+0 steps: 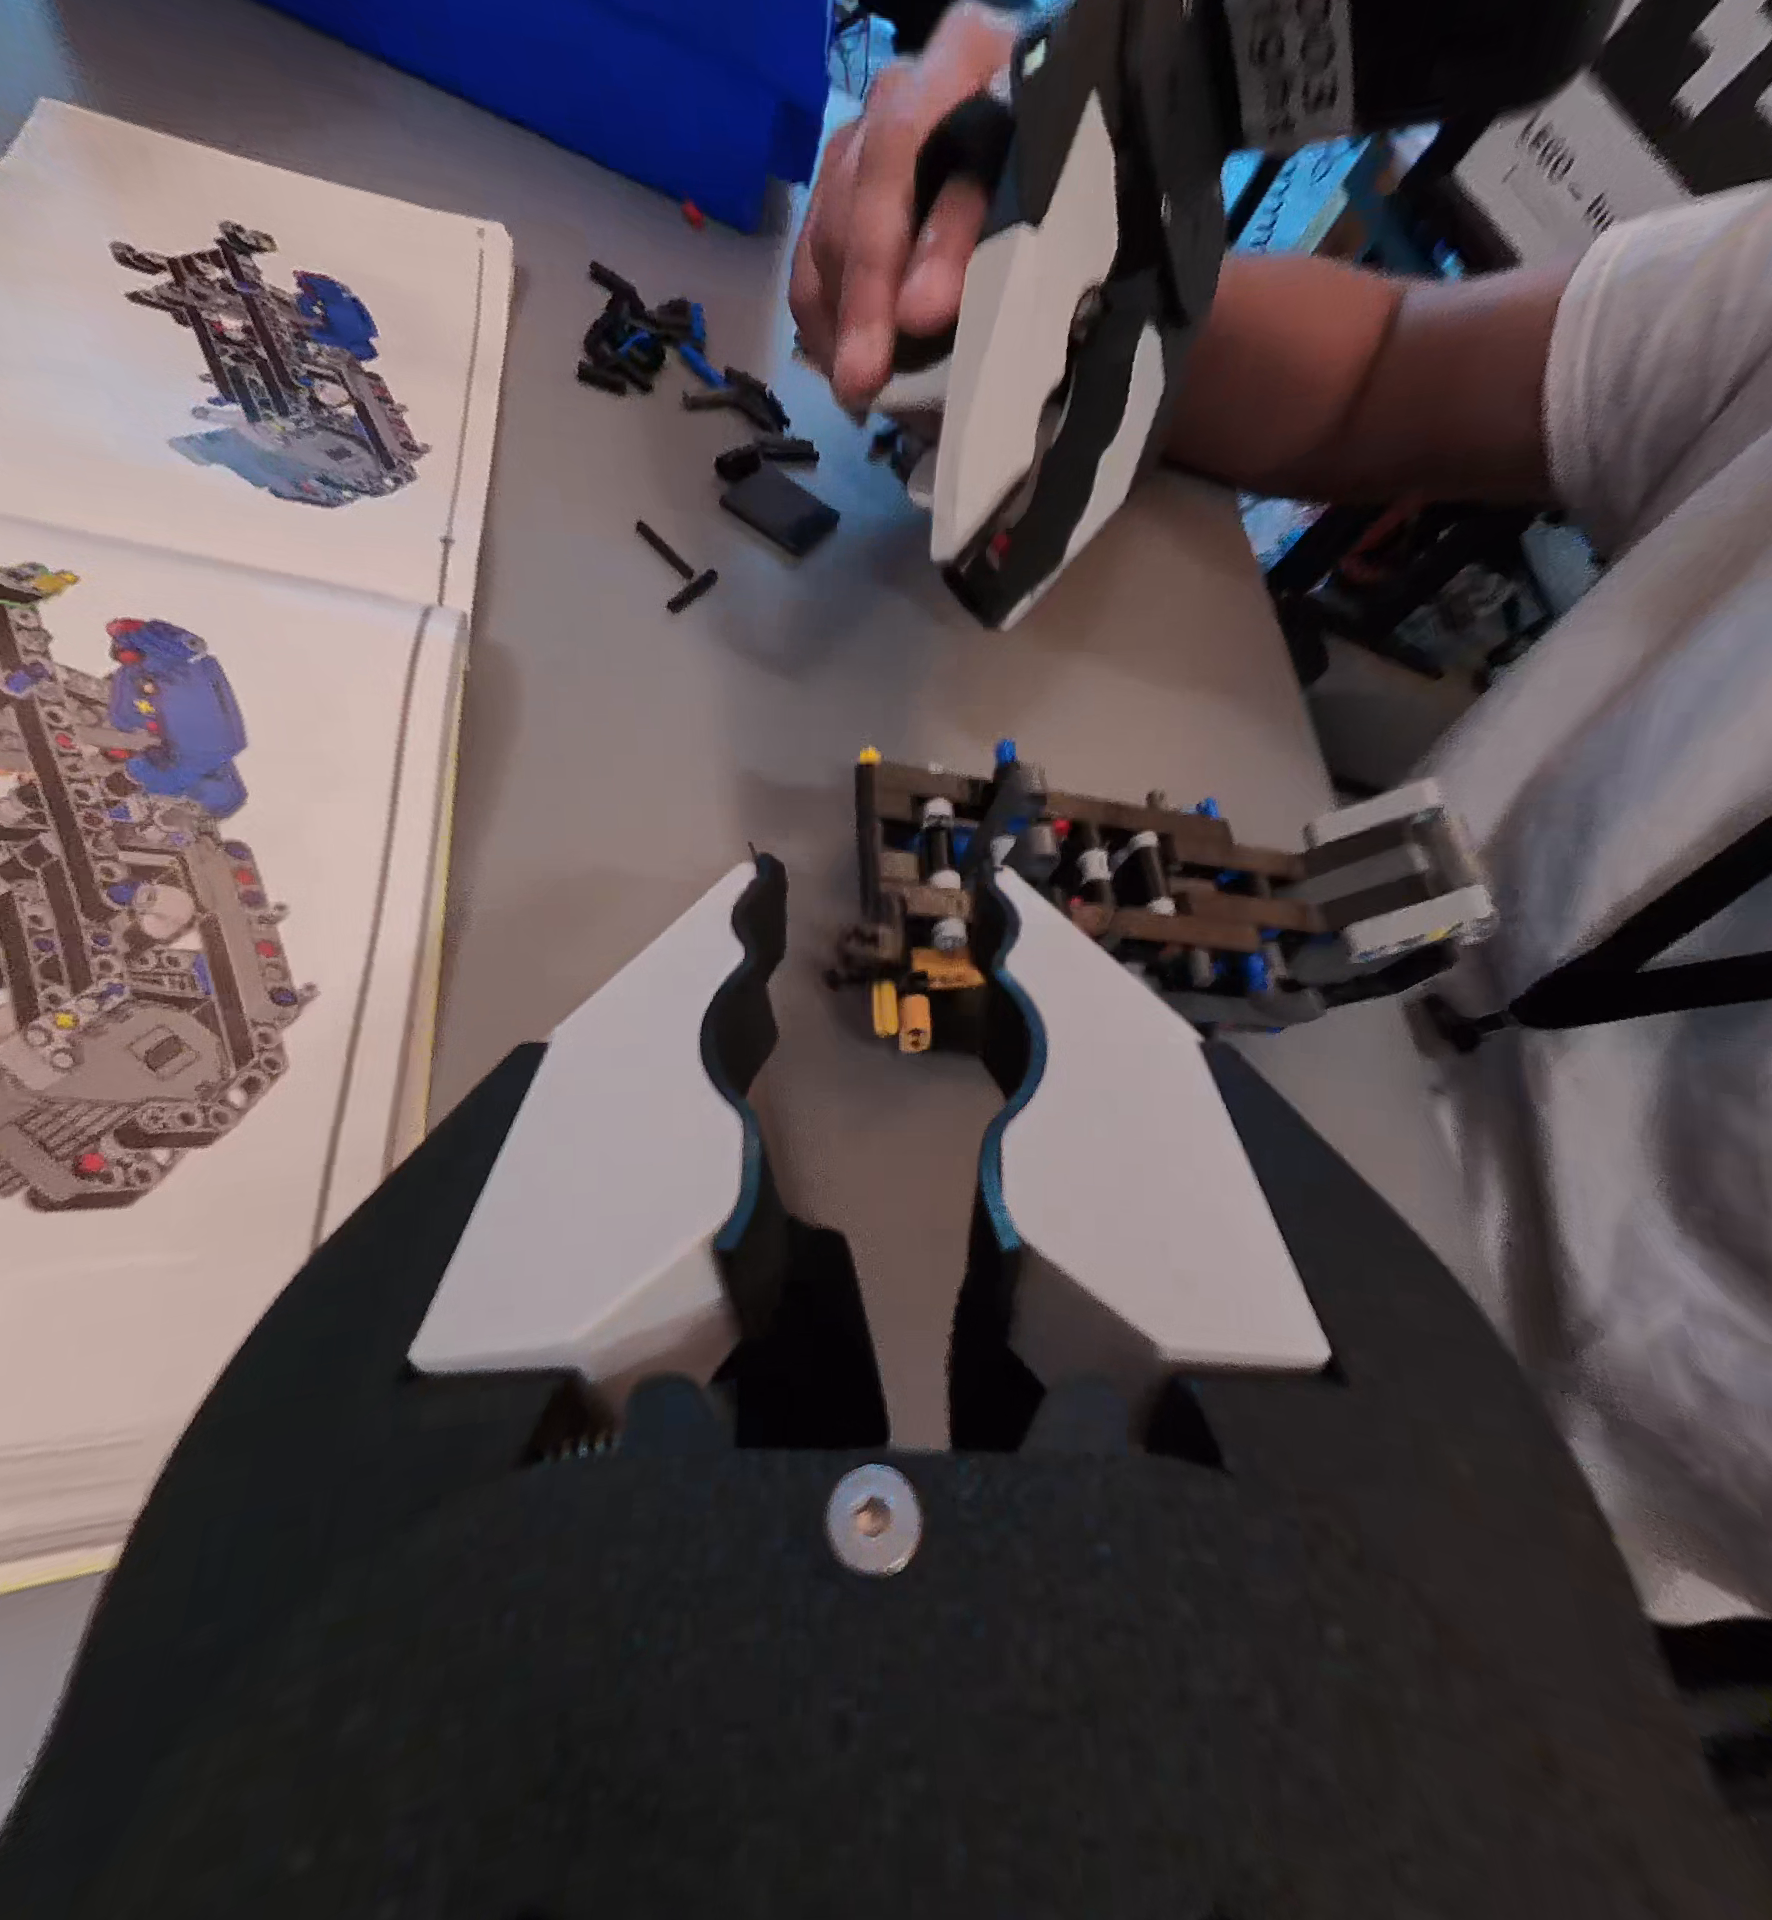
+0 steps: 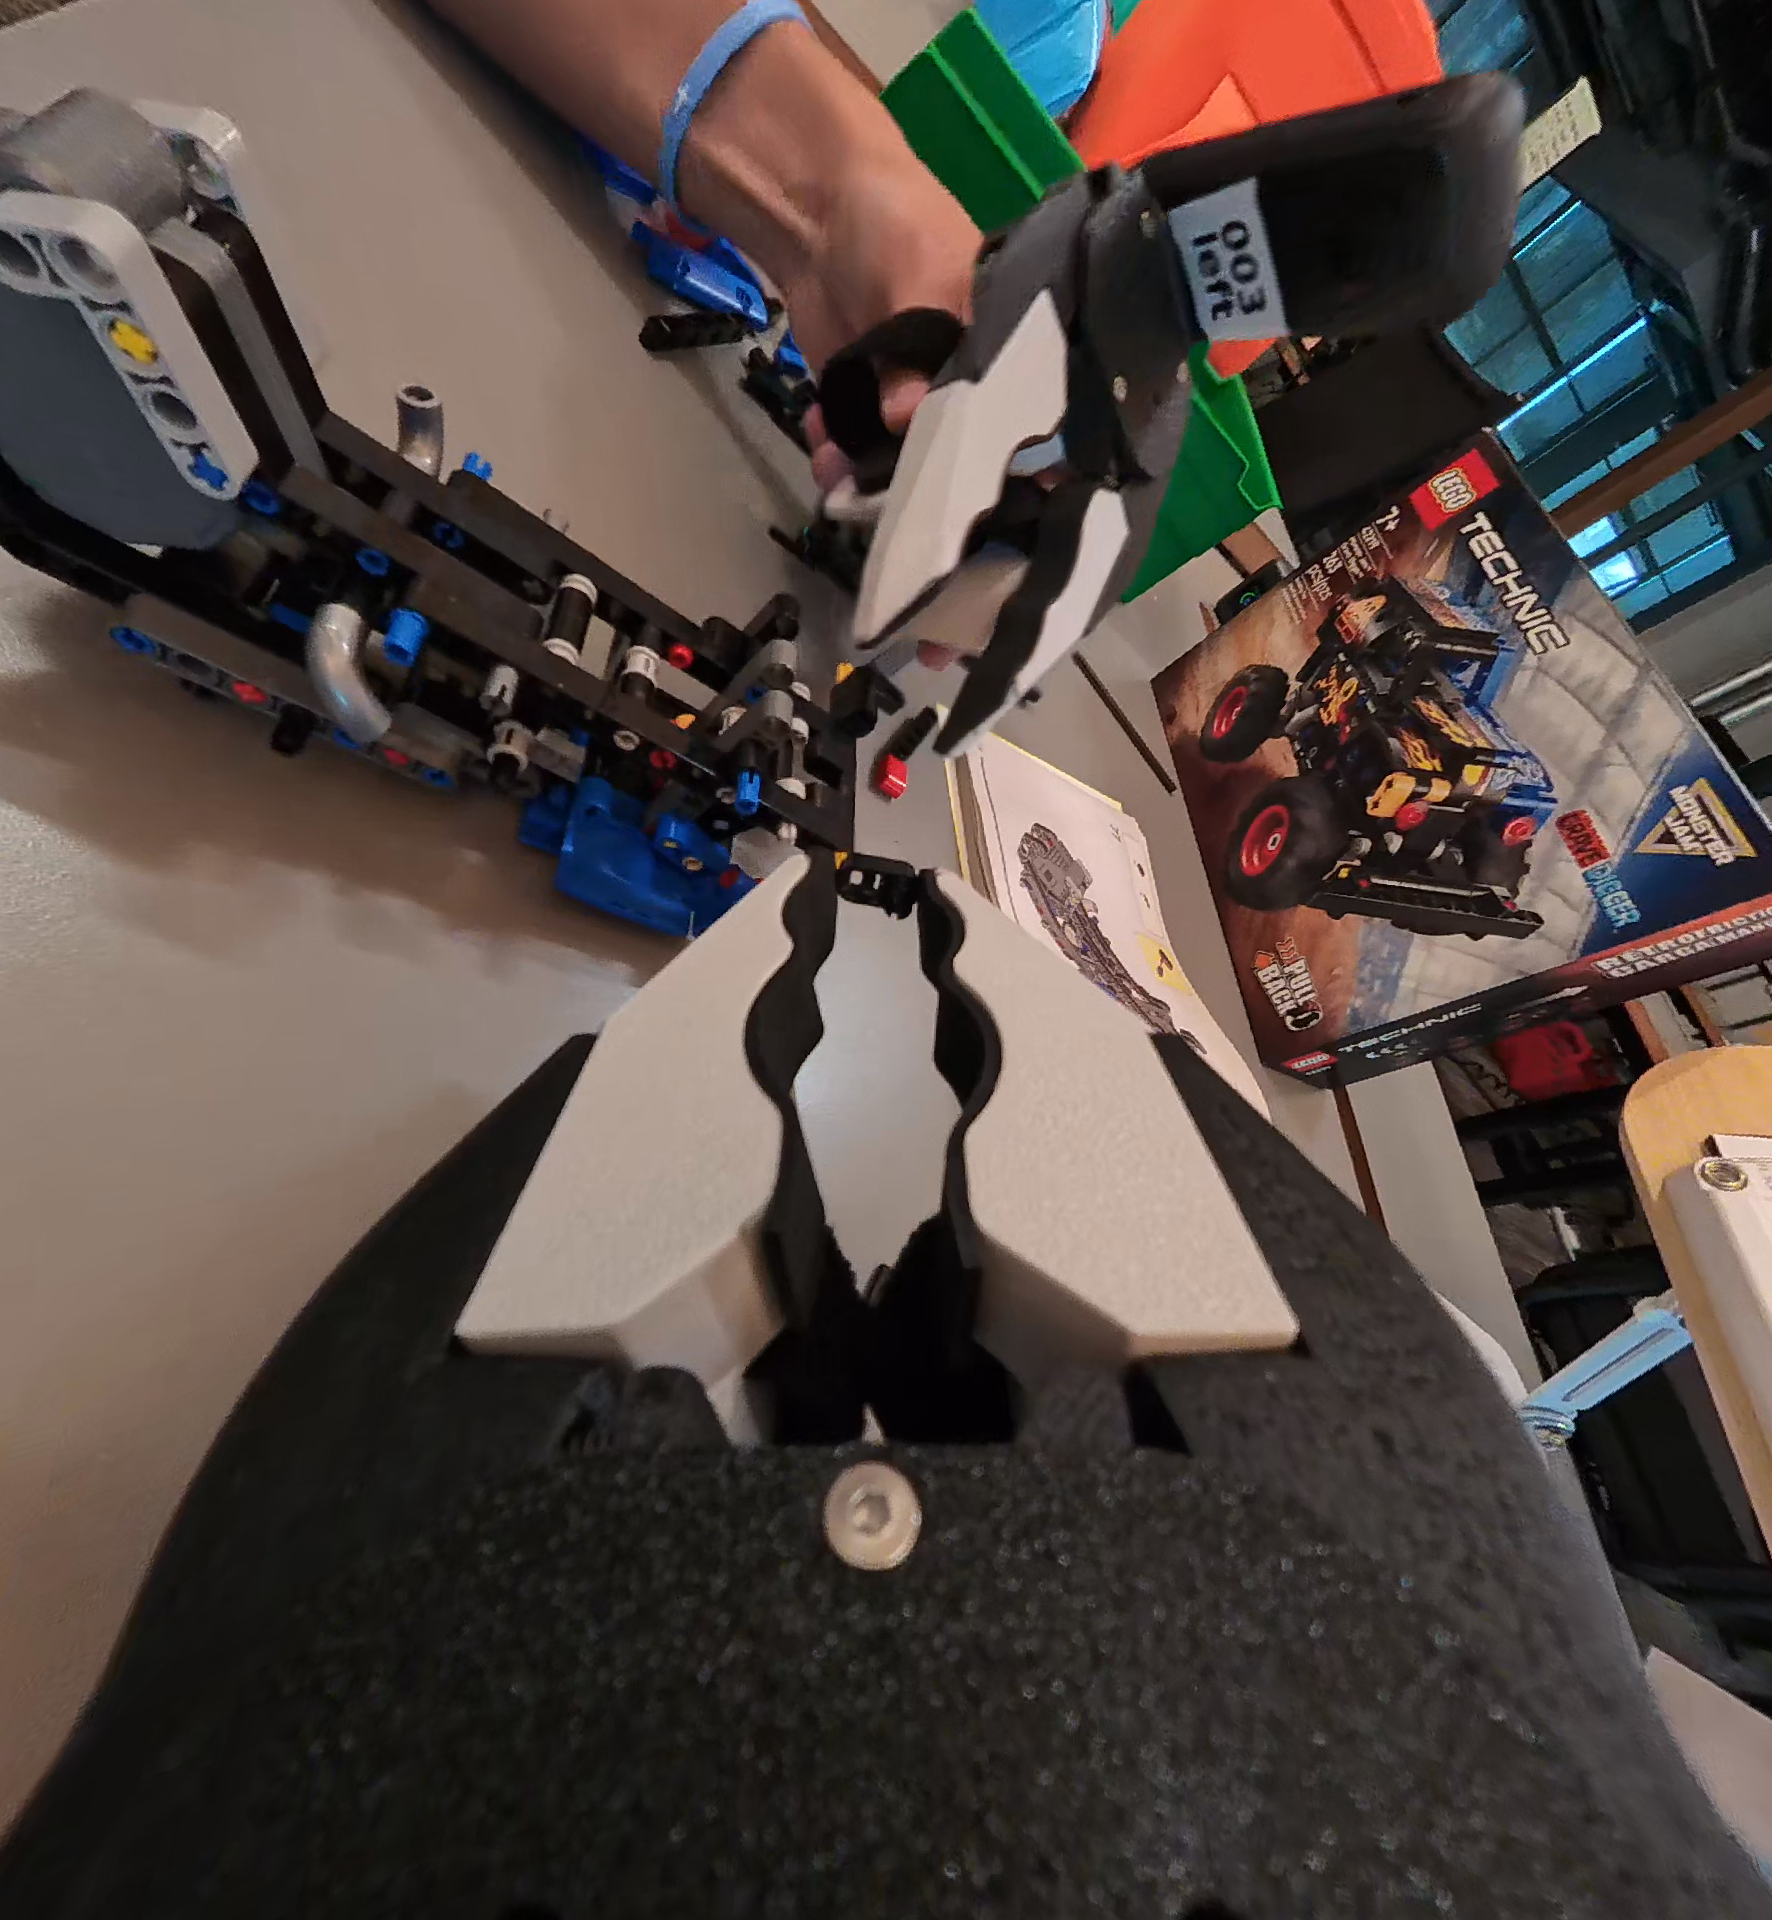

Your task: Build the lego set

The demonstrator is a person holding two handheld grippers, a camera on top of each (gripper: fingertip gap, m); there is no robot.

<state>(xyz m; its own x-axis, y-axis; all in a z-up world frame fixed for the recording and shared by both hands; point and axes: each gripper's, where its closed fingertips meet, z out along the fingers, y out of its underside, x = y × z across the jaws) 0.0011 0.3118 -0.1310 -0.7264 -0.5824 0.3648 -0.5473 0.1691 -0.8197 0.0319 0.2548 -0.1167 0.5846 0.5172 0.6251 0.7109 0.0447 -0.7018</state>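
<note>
Black connector crosswise in right gripper, beside lego chassis.

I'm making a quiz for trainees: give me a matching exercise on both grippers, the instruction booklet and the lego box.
1 left gripper
2 right gripper
3 instruction booklet
4 lego box

A pinches a small black piece
B lies open on the table
C open and empty by the chassis
D shows a red-wheeled truck

Pairs: 1-C, 2-A, 3-B, 4-D
</note>
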